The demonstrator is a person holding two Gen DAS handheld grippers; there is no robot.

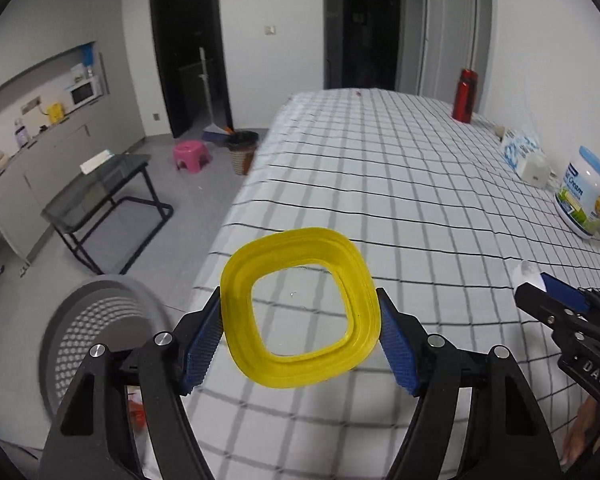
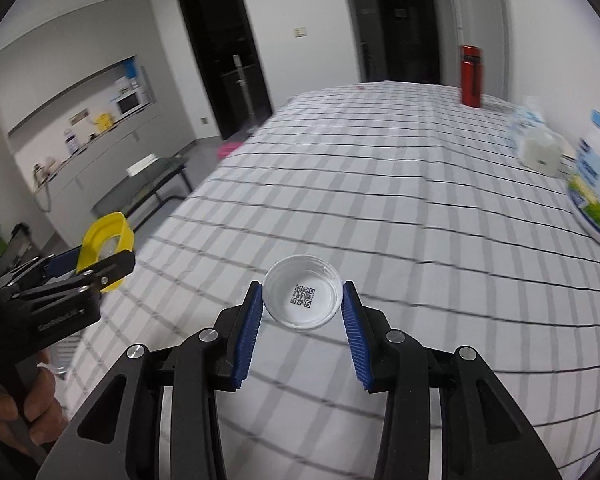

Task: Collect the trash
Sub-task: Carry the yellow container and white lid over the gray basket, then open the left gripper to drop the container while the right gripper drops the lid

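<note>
Above the near edge of the checked tablecloth point(image 1: 400, 184), the left gripper point(image 1: 300, 340) pinches a yellow plastic lid ring point(image 1: 300, 308) by its outer sides, and to its right the right gripper point(image 2: 302, 312) clamps a clear round lid point(image 2: 302, 298) by its rim. Both look feather-light, thin and slick, probably flexing under pressure, so a gentle edge hold suits them.

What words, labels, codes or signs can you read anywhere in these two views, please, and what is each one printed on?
"Cream": on the label of the white tub with the blue lid; the smaller print below is too blurred to read.
"DAS": on the black body of the right claw, cut off by the frame edge.
QR code, no readable words: inside the clear round lid held by the right claw.
Raised lettering on the left claw body: too blurred to read.
</note>
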